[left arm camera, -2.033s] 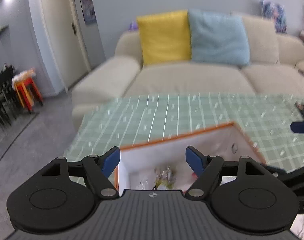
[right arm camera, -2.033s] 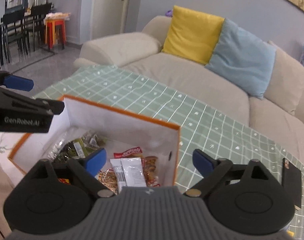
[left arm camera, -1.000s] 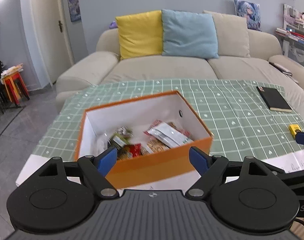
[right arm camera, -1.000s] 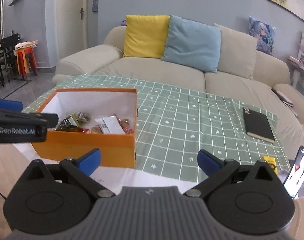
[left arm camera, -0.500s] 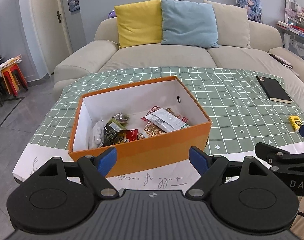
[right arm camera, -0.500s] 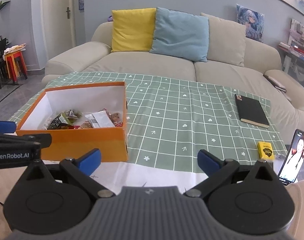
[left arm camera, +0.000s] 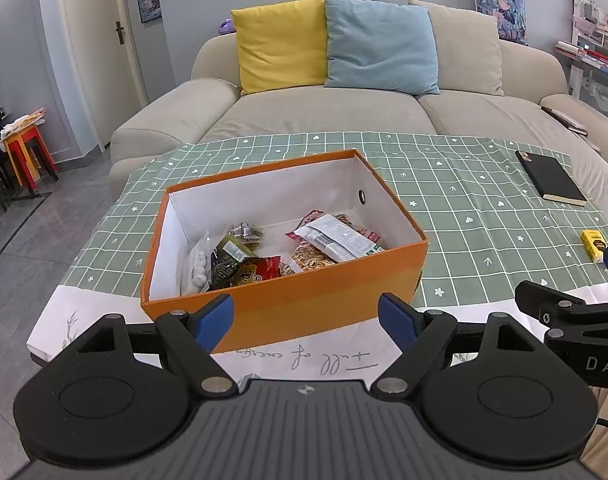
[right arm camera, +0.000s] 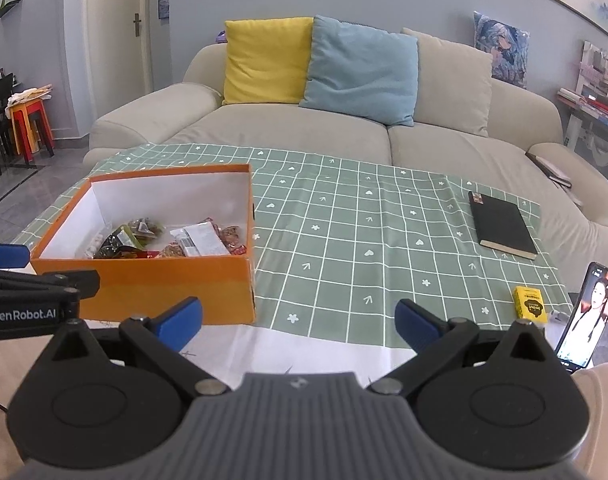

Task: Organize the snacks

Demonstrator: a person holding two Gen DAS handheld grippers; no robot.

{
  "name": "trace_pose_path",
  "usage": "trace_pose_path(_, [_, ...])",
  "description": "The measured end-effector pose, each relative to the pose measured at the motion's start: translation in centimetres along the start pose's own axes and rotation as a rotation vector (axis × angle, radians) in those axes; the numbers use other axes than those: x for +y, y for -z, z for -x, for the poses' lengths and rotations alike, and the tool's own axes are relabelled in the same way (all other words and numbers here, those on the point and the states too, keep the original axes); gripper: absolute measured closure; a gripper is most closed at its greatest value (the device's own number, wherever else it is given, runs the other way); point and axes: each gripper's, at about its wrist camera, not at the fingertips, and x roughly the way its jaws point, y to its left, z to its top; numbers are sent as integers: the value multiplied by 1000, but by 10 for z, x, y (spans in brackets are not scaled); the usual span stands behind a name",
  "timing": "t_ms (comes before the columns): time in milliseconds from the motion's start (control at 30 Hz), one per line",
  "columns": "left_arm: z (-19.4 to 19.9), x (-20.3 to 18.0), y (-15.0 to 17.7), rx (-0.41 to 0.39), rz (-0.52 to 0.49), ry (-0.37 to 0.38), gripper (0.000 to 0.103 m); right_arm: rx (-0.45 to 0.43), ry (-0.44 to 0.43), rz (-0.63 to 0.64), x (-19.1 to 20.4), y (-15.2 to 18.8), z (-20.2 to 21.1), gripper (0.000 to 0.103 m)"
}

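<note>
Left gripper (left arm camera: 306,322) occupies the near foreground of its own view, jaws spread wide and holding nothing, blue pads apart at 10 and 2 o'clock of the housing. Right gripper (right arm camera: 298,322) is likewise spread wide and empty; part of it also enters the left view at 3 o'clock. Just beyond the left jaws, at 12 o'clock, the orange box (left arm camera: 312,300) stands upright on the desk (left arm camera: 484,216), its near wall over the white strip of the cloth that bears handwriting. In the right view the same box sits at 10 o'clock, well apart from the right jaws. The snacks (left arm camera: 280,248) lie inside the box, heaped against its near wall: a clear bag of white pieces at the left, dark green and red packets in the middle, a white wrapper lying across red packets at the right. The far half of the box floor is bare white. A small yellow box (right arm camera: 530,304) lies on the green checked cloth at 3 o'clock, with a lit phone (right arm camera: 588,316) propped just beside it. A black notebook (right arm camera: 502,226) lies flat farther back at 2 o'clock. Beyond the desk stands a beige sofa (left arm camera: 344,116) carrying a yellow cushion (left arm camera: 280,42) and a blue cushion (left arm camera: 380,44) side by side.
</note>
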Motion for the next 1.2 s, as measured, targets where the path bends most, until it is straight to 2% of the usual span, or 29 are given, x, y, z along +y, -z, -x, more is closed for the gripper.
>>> trace_pose_path(1200, [0,-1,0,6,-4,6,7,32,6,-7,1,4,-8,4])
